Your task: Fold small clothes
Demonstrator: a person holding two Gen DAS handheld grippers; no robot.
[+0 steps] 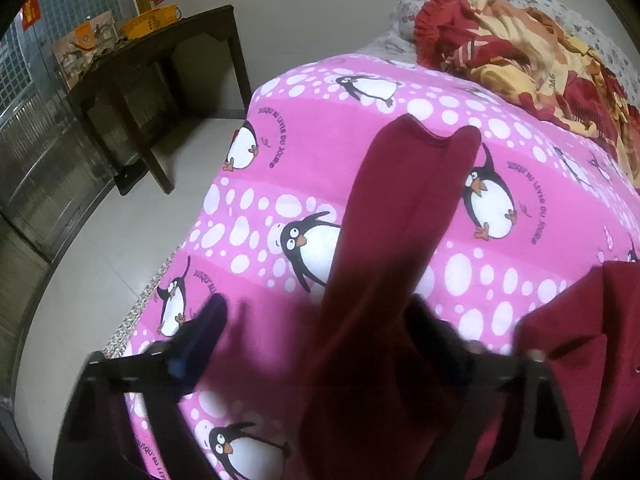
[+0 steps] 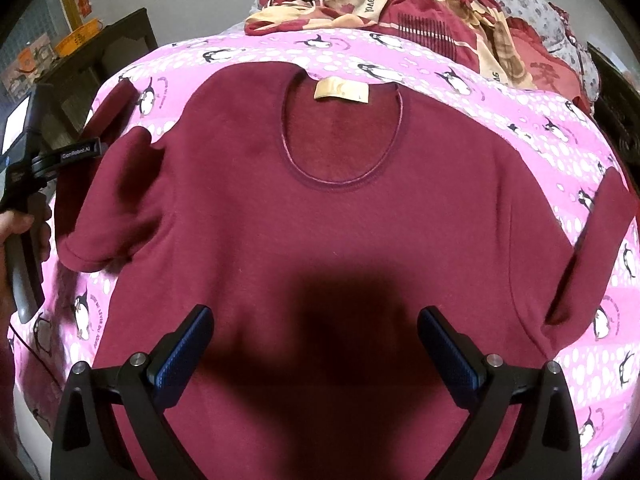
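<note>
One maroon top [image 2: 320,240] lies flat on the bed [image 2: 520,128], soft and limp. Left gripper [image 1: 320,332] and right gripper [image 2: 314,344] hold their jaws wide, empty; the sleeve at 9 o'clock [image 2: 116,208] suits a pinch.

Pink penguin-print sheet [image 1: 500,280] covering bed, white dots and penguins running across it, draping over bed's near-left corner. Red-and-yellow blanket [image 1: 532,56] lying bunched at bed's far edge, grey floral pillow [image 1: 404,12] showing behind it. Dark wooden table [image 1: 160,60] standing on pale floor [image 1: 120,248] beyond bed's left edge. Yellow basket [image 1: 150,22] sitting on table's far edge, papers [image 1: 84,46] leaning at its left end. Red stickers [image 1: 31,12] hanging on tiled wall.
</note>
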